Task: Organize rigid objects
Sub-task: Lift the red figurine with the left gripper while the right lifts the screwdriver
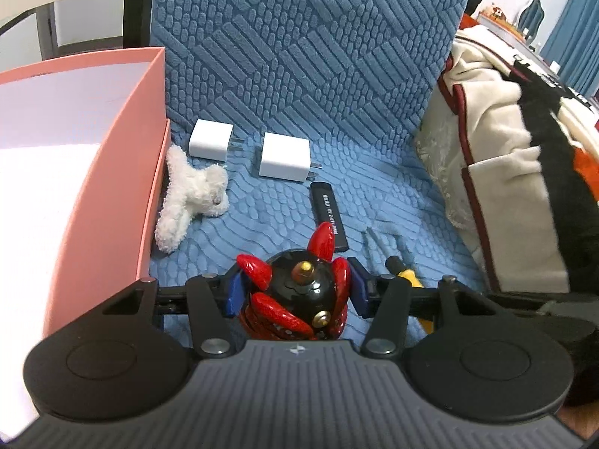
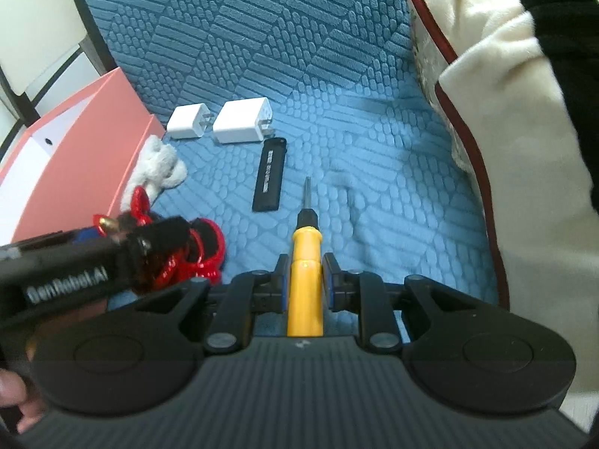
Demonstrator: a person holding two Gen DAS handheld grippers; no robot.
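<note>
Black-and-red spiked round toy (image 1: 295, 295) sits clamped in the left tongs (image 1: 294, 293) at lower centre; right tongs (image 2: 304, 280) pinch the yellow-handled screwdriver (image 2: 305, 262).

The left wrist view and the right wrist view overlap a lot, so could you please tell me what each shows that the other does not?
Only the left wrist view shows the left gripper head-on, shut on the glossy red-and-black spiked ornament, plus the distant room with a blue curtain.

Only the right wrist view shows the right gripper from behind, its jaws beside the yellow-handled screwdriver, whose whole shaft shows.

Both show the pink box, two white charger plugs, the fluffy white hair claw, the black lighter and the blue textured cover.
</note>
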